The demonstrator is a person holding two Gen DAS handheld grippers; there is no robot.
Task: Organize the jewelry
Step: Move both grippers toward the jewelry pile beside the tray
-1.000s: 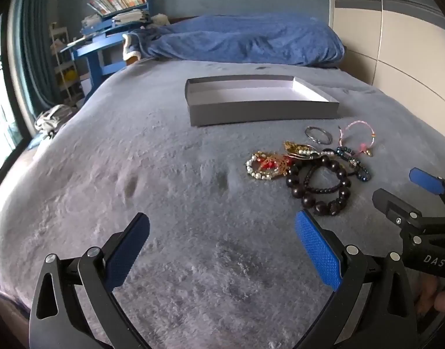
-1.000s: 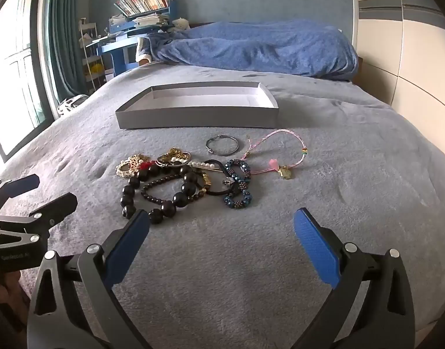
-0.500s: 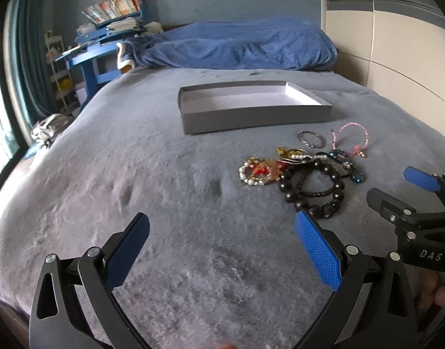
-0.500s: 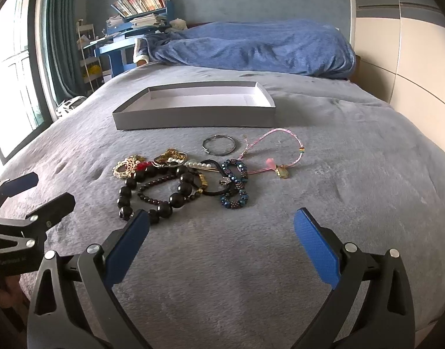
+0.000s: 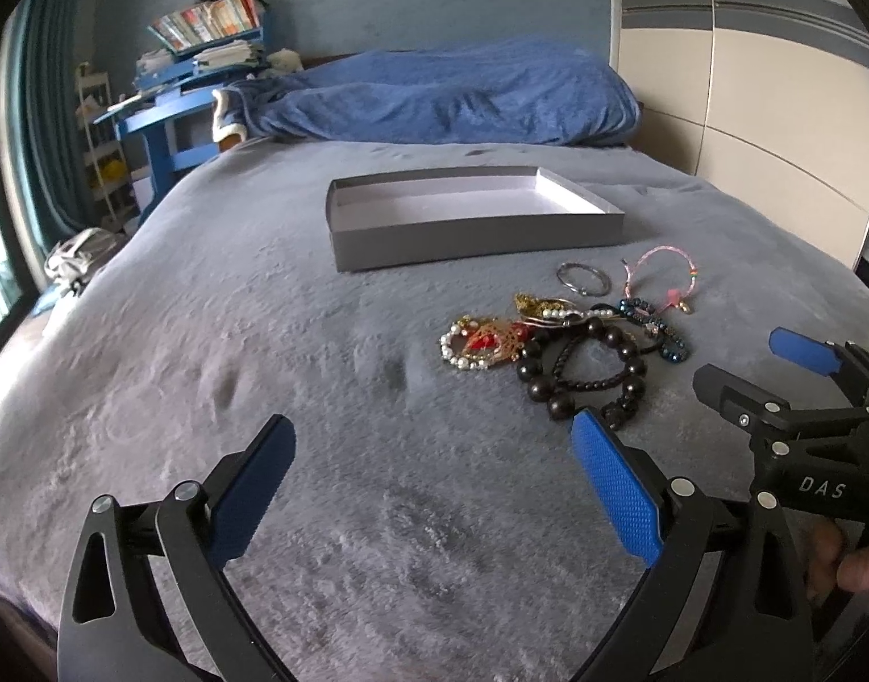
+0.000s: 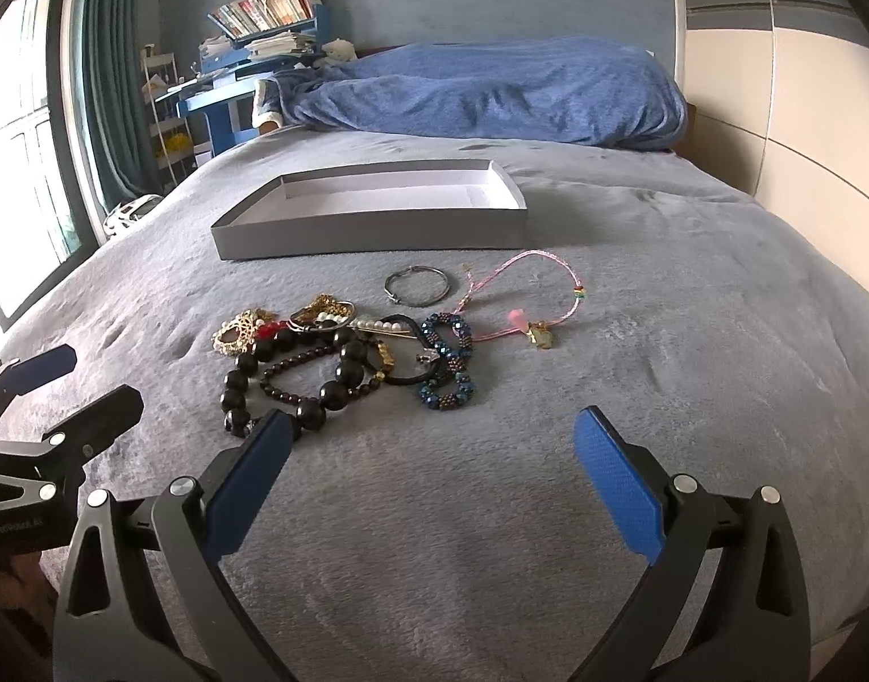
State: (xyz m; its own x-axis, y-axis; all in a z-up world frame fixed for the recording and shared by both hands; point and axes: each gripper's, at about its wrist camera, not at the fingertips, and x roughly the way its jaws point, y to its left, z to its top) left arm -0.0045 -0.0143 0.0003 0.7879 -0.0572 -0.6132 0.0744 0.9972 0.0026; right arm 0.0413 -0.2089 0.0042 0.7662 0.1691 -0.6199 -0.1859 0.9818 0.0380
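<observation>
Claws, left point(image 5: 431, 483) and right point(image 6: 431, 472), both spread apart and empty, are edging closer to the bracelet pile point(image 6: 343, 361); gray tray point(image 6: 371, 227) is awaiting its first piece

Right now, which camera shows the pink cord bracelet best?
The right wrist view: the pink cord bracelet lies near the middle, its whole loop and gold charm clear. The left wrist view shows it smaller, off to the right, its charm hard to make out.
</observation>
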